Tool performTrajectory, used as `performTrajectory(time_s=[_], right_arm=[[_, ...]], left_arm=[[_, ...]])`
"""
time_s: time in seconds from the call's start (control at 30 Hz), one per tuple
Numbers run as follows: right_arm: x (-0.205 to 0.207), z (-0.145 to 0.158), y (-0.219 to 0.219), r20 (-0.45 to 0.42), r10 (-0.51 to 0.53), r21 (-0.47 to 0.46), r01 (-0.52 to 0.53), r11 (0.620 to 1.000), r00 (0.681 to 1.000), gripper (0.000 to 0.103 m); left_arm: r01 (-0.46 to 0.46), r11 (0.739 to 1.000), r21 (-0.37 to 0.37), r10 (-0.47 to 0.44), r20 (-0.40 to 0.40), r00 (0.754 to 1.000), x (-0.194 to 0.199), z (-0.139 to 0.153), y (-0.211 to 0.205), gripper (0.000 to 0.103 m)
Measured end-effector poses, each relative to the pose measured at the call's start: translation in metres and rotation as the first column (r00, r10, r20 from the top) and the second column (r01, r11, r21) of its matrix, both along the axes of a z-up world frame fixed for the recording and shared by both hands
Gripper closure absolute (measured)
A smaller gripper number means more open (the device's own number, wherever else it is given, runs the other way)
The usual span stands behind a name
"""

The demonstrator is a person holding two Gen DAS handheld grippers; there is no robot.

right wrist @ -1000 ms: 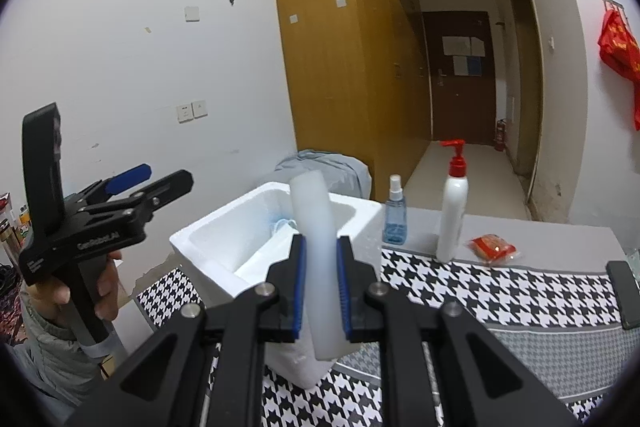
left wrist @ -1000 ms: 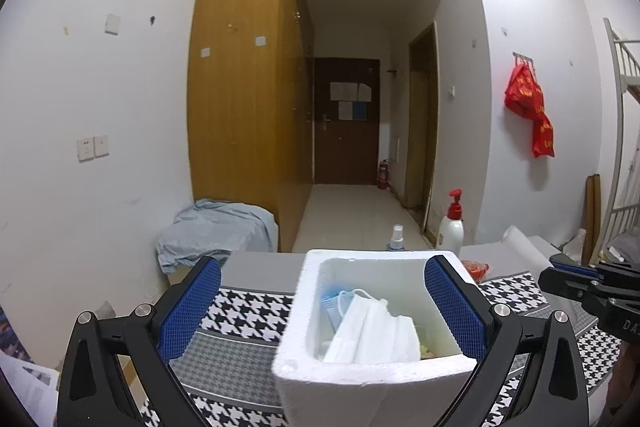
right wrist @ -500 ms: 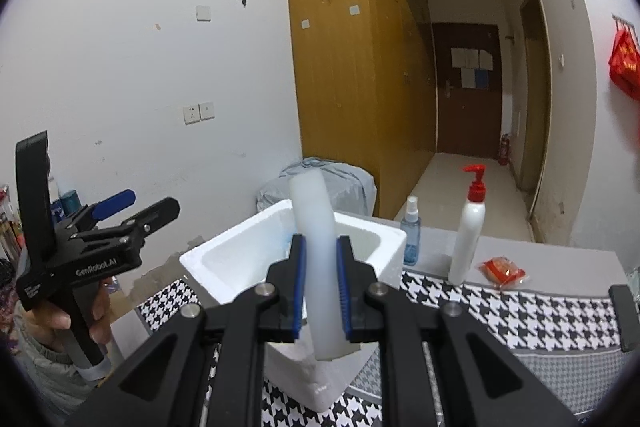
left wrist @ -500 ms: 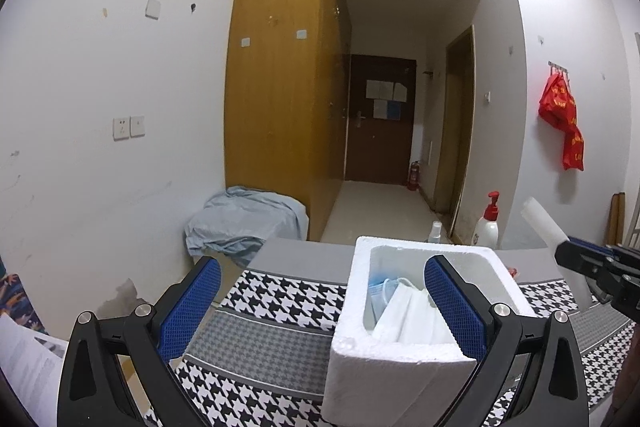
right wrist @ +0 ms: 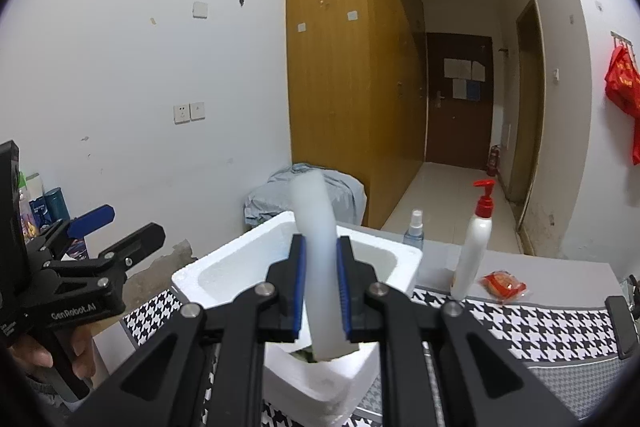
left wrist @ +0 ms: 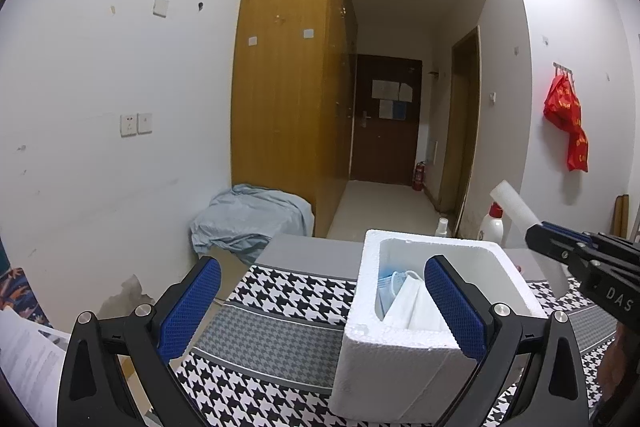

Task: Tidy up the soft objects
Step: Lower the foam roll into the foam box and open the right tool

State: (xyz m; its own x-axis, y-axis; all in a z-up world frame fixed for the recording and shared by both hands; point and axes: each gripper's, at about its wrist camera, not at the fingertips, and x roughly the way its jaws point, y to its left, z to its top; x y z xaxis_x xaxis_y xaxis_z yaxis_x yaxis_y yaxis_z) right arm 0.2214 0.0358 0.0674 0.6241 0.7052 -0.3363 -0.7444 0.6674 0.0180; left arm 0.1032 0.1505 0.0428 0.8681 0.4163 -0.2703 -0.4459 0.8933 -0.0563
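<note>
A white foam box (left wrist: 404, 355) stands on the houndstooth tablecloth (left wrist: 272, 339); it also shows in the right wrist view (right wrist: 224, 271). White and blue face masks (left wrist: 404, 303) lie inside it. My right gripper (right wrist: 320, 287) is shut on a white foam tube (right wrist: 316, 227), held upright over the near side of the box; the tube also shows in the left wrist view (left wrist: 516, 207). My left gripper (left wrist: 320, 303) is open and empty, to the left of the box and lifted off the table, also seen in the right wrist view (right wrist: 120, 231).
A pump bottle with a red top (right wrist: 476, 247), a small spray bottle (right wrist: 414, 231) and a red packet (right wrist: 502, 283) stand on the table behind the box. A grey cloth bundle (left wrist: 248, 219) lies by the wooden wardrobe (left wrist: 288, 87).
My left gripper has pulled back and to the left, so the box has slid right in its view. My right gripper has carried the foam tube closer over the box.
</note>
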Motion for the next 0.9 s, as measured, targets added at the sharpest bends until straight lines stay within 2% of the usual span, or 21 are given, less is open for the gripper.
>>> performTrajectory(time_s=[0.57,0.7,0.77,0.83,0.9], right_arm=[[0.007,-0.003,0.027,-0.042,0.05,-0.027,-0.051,0.998,0.998,0.085],[0.011,-0.006,0.032,-0.056,0.044,-0.036,-0.046,0.998,0.997,0.076],[0.012,-0.008,0.034,-0.056,0.043,-0.044,-0.046,0.998,0.997,0.066],[0.009,-0.009,0.034,-0.039,0.033,-0.049,-0.035,0.998,0.999,0.03],[0.004,-0.007,0.032,0.0,0.006,-0.036,-0.007,0.999,1.0,0.014]], left_arm=[[-0.039,0.999,0.005,0.039,0.0,0.999,-0.009,-0.002,0.008,0.001],[-0.039,0.999,-0.002,0.039,0.0,0.999,-0.01,-0.003,0.01,0.001],[-0.039,0.999,-0.002,0.039,0.001,0.999,-0.01,-0.003,0.01,0.001],[-0.037,0.999,-0.003,0.037,0.001,0.999,-0.01,-0.003,0.011,0.001],[-0.037,0.999,-0.002,0.037,-0.001,0.999,-0.009,-0.003,0.012,0.001]])
